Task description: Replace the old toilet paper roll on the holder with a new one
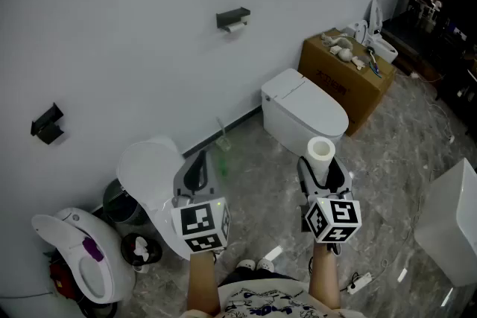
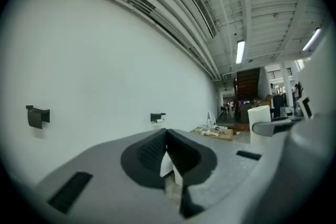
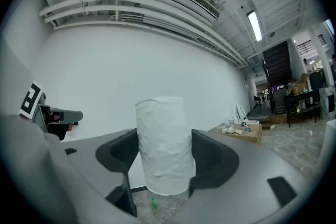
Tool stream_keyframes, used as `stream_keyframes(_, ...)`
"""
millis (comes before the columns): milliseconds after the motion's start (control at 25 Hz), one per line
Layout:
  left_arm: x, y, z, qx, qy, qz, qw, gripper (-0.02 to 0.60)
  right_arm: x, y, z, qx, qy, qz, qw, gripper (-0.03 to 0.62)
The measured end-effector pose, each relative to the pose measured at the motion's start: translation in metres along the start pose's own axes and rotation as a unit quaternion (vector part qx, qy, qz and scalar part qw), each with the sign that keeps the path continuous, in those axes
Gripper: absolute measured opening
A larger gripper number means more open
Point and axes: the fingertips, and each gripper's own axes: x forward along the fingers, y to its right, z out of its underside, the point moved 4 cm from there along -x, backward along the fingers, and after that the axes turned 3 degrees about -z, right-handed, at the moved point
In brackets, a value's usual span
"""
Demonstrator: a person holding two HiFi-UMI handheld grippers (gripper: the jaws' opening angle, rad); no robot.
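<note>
**Grippers: 2.**
- Left gripper (image 2: 167, 136): jaws fully together, nothing between them. It is held level and aimed at the wall.
- Right gripper (image 3: 165, 150): jaws spread wide, with both pads against the sides of the new roll (image 3: 164, 144). It is also held level.

**Rolls: 2.**
- New roll: white, upright, clamped in the right gripper. It is off the floor, in front of the toilet (image 1: 305, 109) in the head view.
- Old roll (image 1: 237, 27): a small white roll under the right-hand holder (image 1: 232, 16), well apart from both grippers.

**Holders: 2.**
- Both are black and fixed to the white wall, well apart from each other.
- The right-hand holder carries the old roll.
- The left holder (image 1: 47, 123) shows no roll.

**Floor items.**
- Toilet: 1, white, lid shut, against the wall.
- Box (image 1: 346, 80): 1, cardboard, just right of the toilet, with small white items on its top.
- Bottle (image 1: 223, 145): 1, green, by the wall between the toilet and the left gripper.
- White units (image 1: 149, 169): 2, at lower left below the left holder. Their type cannot be told.

**Relative position.** The two grippers sit side by side and apart, the left one in front of the white units and the right one in front of the toilet.
</note>
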Motion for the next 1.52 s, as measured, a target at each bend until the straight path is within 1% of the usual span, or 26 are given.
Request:
stream_keyframes(680, -0.004, 0.002, -0.004, 0.004, 0.005, 0.0, 1.0, 0.003, -0.003, 0.003, -0.001, -0.001, 0.002, 0.002, 1.0, 0.318)
stream_keyframes(880, -0.001, 0.003, -0.002, 0.005, 0.0, -0.006, 1.0, 0.003, -0.002, 0.006, 0.0, 0.012, 0.008, 0.001, 1.0, 0.318)
stream_keyframes(1040, 0.0, 0.008, -0.002, 0.001, 0.008, -0.011, 0.9999, 0.005, -0.001, 0.012, 0.0, 0.017, 0.01, 0.0, 1.0, 0.318)
stream_keyframes(1160, 0.0, 0.015, -0.004, 0.001, 0.011, -0.017, 0.9998, 0.033, -0.002, 0.02, 0.0, 0.017, 0.01, -0.003, 1.0, 0.318)
stream_keyframes(1280, 0.002, 0.026, -0.005, 0.002, 0.012, -0.01, 0.9999, 0.086, -0.002, 0.029, 0.0, 0.016, 0.01, -0.006, 1.0, 0.318)
stream_keyframes(1400, 0.002, 0.037, -0.005, -0.008, 0.016, -0.004, 0.9998, 0.149, -0.004, 0.038, 0.001, 0.015, 0.01, -0.009, 1.0, 0.318)
stream_keyframes(1520, 0.0, 0.046, -0.001, -0.012, 0.016, -0.005, 0.9998, 0.184, -0.008, 0.048, 0.004, 0.014, 0.009, -0.013, 1.0, 0.318)
